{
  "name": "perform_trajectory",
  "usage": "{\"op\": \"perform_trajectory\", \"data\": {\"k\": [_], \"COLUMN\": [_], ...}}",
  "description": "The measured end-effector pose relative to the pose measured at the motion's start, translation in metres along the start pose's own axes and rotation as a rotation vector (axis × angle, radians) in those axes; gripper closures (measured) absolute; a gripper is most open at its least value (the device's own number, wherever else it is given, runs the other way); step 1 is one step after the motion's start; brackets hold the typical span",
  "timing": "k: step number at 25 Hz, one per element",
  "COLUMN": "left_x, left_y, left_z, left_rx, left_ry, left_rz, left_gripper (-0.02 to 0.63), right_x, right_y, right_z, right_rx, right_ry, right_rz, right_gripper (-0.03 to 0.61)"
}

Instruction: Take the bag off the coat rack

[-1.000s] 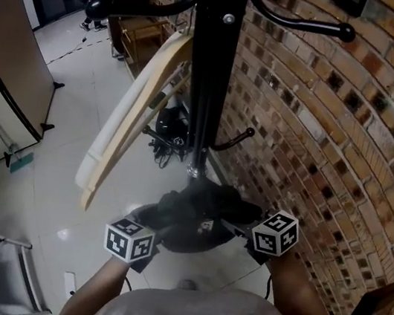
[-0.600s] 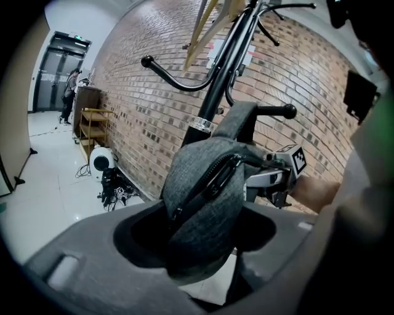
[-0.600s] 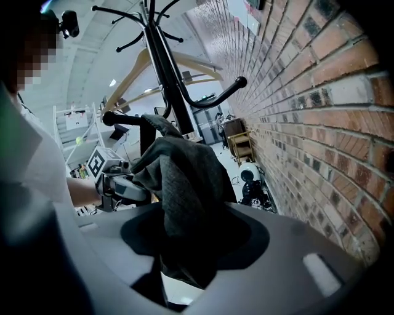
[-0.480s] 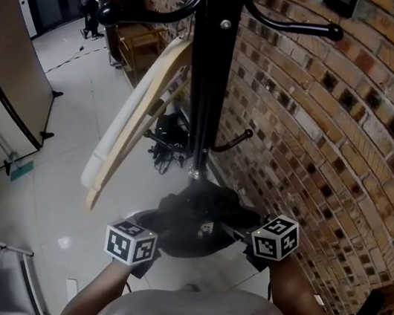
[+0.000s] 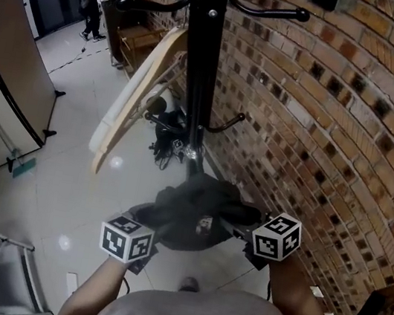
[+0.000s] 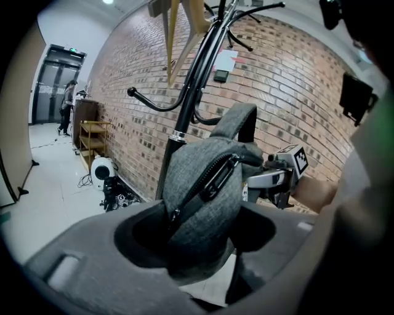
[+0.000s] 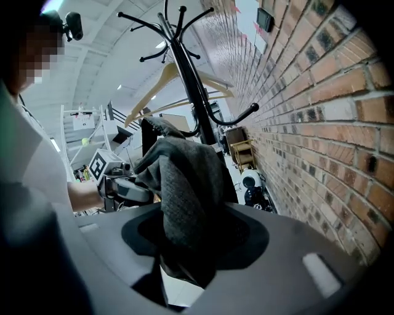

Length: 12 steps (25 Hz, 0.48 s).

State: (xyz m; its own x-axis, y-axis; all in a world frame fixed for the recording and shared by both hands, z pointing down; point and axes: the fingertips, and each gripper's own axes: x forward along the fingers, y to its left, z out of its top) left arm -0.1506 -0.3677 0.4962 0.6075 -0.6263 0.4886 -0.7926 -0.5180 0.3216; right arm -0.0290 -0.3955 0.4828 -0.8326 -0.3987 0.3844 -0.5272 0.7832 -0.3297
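Bag (image 5: 187, 212) of grey fabric sits between our two tools, low in front of the coat rack (image 5: 198, 63) pole and near the brick wall (image 5: 321, 137). Our left gripper (image 6: 197, 237) is clamped on the zippered end. Our right gripper (image 7: 184, 246) is clamped on a fold at the other end.

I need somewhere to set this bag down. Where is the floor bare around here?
Bare tile floor lies left of the coat rack, between the wooden hanger and the brown partition. Crowded: cables and gear at the rack's foot by the brick wall.
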Motion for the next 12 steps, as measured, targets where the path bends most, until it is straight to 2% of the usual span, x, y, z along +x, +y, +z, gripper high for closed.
{"op": "perform_trajectory", "data": {"k": [6,12], "left_x": [-0.031,-0.071], "left_y": [-0.056,-0.131], "left_z": [-0.035,-0.088], "left_rx": [0.001,-0.001], "left_ry": [-0.009,0.004], "left_rz": [0.009,0.001], "left_gripper": [0.339,0.339], "right_x": [-0.049,-0.113], "right_y": [0.043,0.099], "right_z": [-0.034,-0.085], "right_rx": [0.011,0.035], "right_ry": [-0.001,0.012], "right_rz": [0.007,0.005], "right_gripper": [0.383,0.382]}}
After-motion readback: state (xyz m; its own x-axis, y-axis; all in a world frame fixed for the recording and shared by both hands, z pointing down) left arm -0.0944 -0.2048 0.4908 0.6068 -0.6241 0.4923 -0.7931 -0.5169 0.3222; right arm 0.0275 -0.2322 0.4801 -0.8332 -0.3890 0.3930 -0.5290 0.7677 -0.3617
